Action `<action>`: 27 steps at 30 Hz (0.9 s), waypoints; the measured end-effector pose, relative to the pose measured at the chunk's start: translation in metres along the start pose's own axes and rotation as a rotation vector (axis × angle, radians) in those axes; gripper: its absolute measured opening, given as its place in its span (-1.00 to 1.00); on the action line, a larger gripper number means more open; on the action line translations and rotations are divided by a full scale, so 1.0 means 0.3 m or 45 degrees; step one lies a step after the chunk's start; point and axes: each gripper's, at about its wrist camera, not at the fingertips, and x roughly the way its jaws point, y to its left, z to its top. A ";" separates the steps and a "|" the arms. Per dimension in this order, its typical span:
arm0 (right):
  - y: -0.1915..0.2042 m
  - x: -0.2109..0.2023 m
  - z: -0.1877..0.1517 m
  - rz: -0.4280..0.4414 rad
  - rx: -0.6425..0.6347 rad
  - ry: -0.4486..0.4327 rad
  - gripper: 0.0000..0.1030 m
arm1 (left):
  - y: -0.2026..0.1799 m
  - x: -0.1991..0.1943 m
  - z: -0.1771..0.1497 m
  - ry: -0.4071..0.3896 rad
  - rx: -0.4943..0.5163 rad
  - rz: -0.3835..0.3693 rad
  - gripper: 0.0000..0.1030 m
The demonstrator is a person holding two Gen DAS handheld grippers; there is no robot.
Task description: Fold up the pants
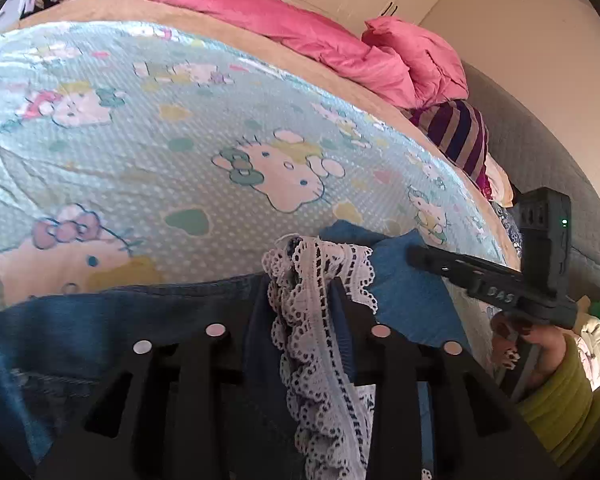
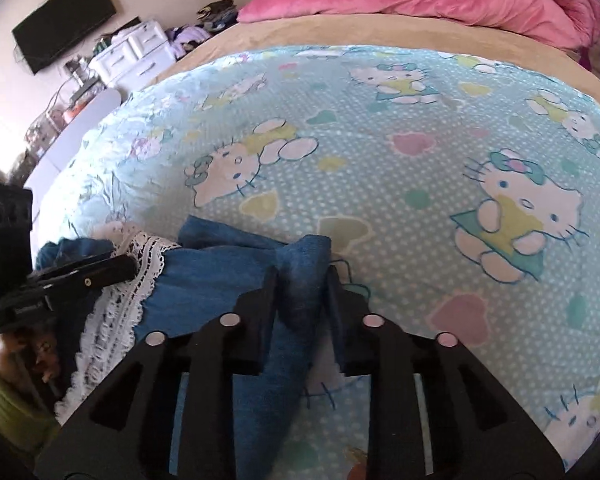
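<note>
Blue denim pants with white lace trim lie at the near edge of the bed. My left gripper is shut on the lace-trimmed denim edge. My right gripper is shut on a bunched fold of the denim. The right gripper also shows in the left wrist view, at the pants' right side. The left gripper shows in the right wrist view, over the lace. Both grips are close together, just above the blanket.
The bed is covered by a light blue cartoon-cat blanket. A pink duvet and a striped cloth lie at the far side. White drawers and a wall screen stand beyond the bed.
</note>
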 end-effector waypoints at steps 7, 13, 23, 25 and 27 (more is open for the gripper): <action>0.032 -0.143 -0.041 0.044 -0.028 -0.086 0.10 | -0.066 -0.111 0.006 -0.067 0.101 0.089 0.57; 0.084 -0.225 -0.086 0.062 -0.081 -0.104 0.37 | -0.120 -0.207 -0.016 -0.105 0.152 0.120 0.86; 0.138 -0.337 -0.133 0.063 -0.134 -0.136 0.52 | -0.164 -0.339 -0.092 -0.139 0.169 0.167 0.91; 0.147 -0.345 -0.148 0.066 -0.144 -0.123 0.54 | -0.175 -0.366 -0.111 -0.144 0.177 0.170 0.91; 0.159 -0.354 -0.165 0.071 -0.157 -0.112 0.57 | -0.184 -0.382 -0.132 -0.128 0.193 0.158 0.91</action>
